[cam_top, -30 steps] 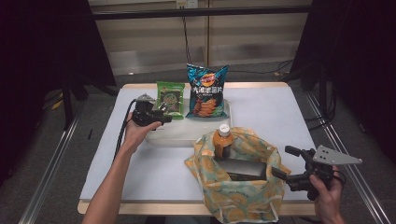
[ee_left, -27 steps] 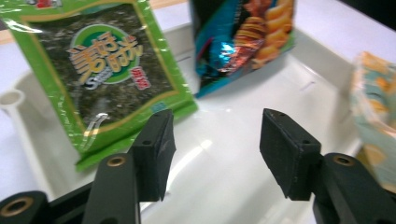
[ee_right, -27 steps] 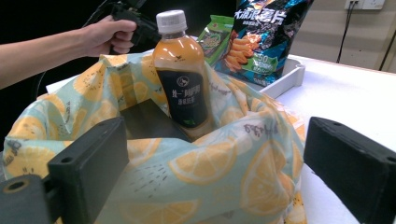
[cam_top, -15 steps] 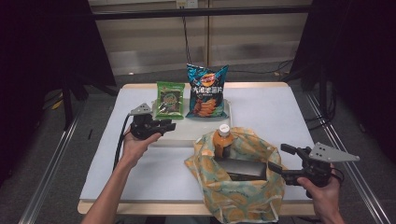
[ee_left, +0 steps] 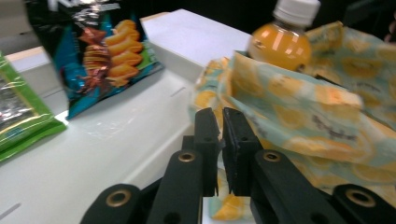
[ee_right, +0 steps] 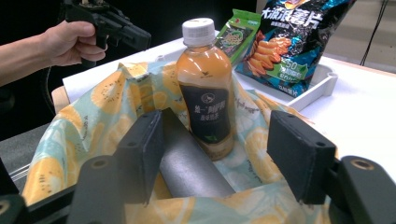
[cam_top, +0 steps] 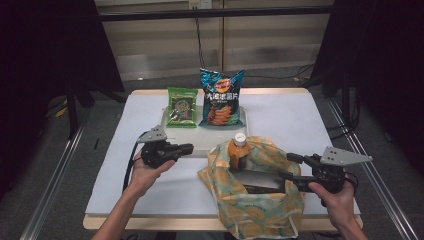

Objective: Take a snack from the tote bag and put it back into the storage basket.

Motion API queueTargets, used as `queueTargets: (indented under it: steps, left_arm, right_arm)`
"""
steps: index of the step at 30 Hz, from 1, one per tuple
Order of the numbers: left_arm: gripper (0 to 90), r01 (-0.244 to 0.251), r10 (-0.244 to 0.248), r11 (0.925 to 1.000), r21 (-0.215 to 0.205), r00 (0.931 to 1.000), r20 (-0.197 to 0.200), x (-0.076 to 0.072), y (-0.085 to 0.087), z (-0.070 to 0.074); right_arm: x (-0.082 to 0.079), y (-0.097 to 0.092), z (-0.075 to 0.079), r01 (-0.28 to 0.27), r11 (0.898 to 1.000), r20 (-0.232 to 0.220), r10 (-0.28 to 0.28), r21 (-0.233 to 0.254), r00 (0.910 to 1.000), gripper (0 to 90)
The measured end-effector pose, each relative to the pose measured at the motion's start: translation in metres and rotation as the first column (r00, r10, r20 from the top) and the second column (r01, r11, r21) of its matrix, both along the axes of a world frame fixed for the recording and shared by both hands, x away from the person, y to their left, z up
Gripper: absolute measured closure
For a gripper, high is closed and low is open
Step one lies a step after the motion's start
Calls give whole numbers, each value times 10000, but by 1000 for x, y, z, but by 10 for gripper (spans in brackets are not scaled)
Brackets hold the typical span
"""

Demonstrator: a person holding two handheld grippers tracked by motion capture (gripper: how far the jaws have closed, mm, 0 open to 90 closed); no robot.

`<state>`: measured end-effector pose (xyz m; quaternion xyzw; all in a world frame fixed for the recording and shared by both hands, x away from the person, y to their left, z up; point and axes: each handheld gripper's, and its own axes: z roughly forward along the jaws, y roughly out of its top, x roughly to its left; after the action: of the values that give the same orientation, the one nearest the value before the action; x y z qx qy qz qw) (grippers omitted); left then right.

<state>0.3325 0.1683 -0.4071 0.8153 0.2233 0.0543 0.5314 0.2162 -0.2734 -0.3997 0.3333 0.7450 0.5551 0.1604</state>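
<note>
A fabric bag printed with fruit slices stands open at the table's front. An orange drink bottle is upright inside it, beside a dark grey insert. My right gripper is at the bag's right rim. In the right gripper view its jaws have just been closing but still stand apart over the bag's mouth, pressing on nothing. My left gripper hovers left of the bag, pointing at it. Its jaws have just been closing and are almost together, with nothing between them.
A white tray lies behind the bag. A blue chips bag and a green snack packet lean at the tray's back. A dark curtain and metal rails surround the white table.
The left gripper has drawn back from the tray toward the table's front and its jaws have closed. The right gripper's jaws have narrowed at the bag's rim.
</note>
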Motion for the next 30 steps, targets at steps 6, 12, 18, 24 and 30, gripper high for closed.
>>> queueTargets:
  steps: [6, 12, 18, 24, 30]
  left_arm:
    - [842, 1057, -1052, 9937, -369, 9944, 138, -19, -24, 9]
    - [777, 1732, -1736, 9840, -427, 9848, -58, -30, -48, 3]
    - [661, 1986, -1989, 9792, -408, 9800, -44, -36, -58, 5]
    - [560, 2049, -2047, 9769, -611, 9788, 92, -43, -64, 12]
    - [528, 1969, -1964, 9801, 239, 9803, -204, -38, -75, -7]
  right_arm:
    - [-6, -3, -11, 110, 9999, -161, -110, -8, 9998, 446]
    - [-7, -6, -18, 210, 9996, -307, -216, -186, 9993, 413]
    - [-10, -1, -24, 101, 9989, -417, -120, -456, 9991, 336]
    - [-14, -3, -21, 422, 9983, -296, -434, -410, 9986, 299]
    - [-15, -6, -22, 507, 9979, -332, -520, -401, 9981, 272]
